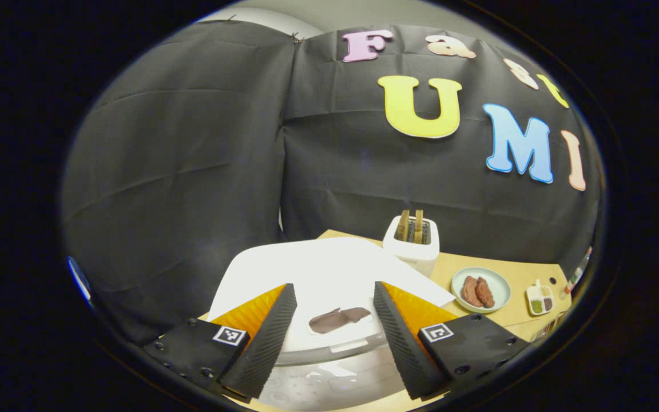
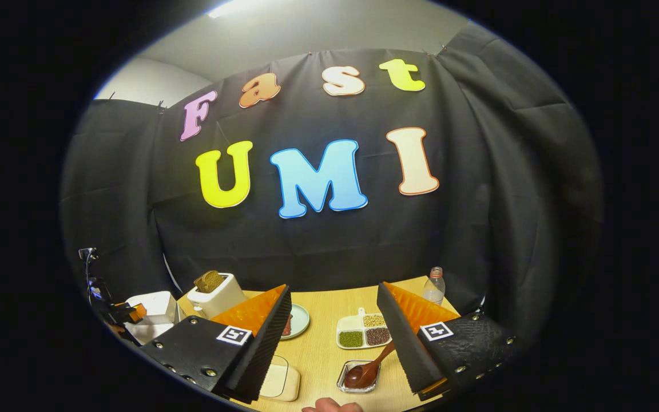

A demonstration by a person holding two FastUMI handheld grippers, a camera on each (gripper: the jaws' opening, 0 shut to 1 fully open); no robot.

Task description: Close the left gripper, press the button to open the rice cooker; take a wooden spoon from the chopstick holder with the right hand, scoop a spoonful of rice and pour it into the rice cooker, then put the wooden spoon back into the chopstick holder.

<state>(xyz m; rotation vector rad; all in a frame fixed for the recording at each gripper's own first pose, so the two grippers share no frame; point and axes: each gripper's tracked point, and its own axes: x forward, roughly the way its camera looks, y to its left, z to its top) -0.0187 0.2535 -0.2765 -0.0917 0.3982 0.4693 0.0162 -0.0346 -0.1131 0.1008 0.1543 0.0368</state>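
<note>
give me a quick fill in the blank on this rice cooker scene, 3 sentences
1. The lid of the rice cooker is ____.
2. The left hand-held gripper has its fingers ____, with nothing between them.
3. The bowl of the wooden spoon rests in a small ____ dish on the table.

Missing words: closed; open; glass

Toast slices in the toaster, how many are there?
2. Both toast slices stand side by side in the white toaster, behind the rice cooker; in the right gripper view they overlap.
</note>
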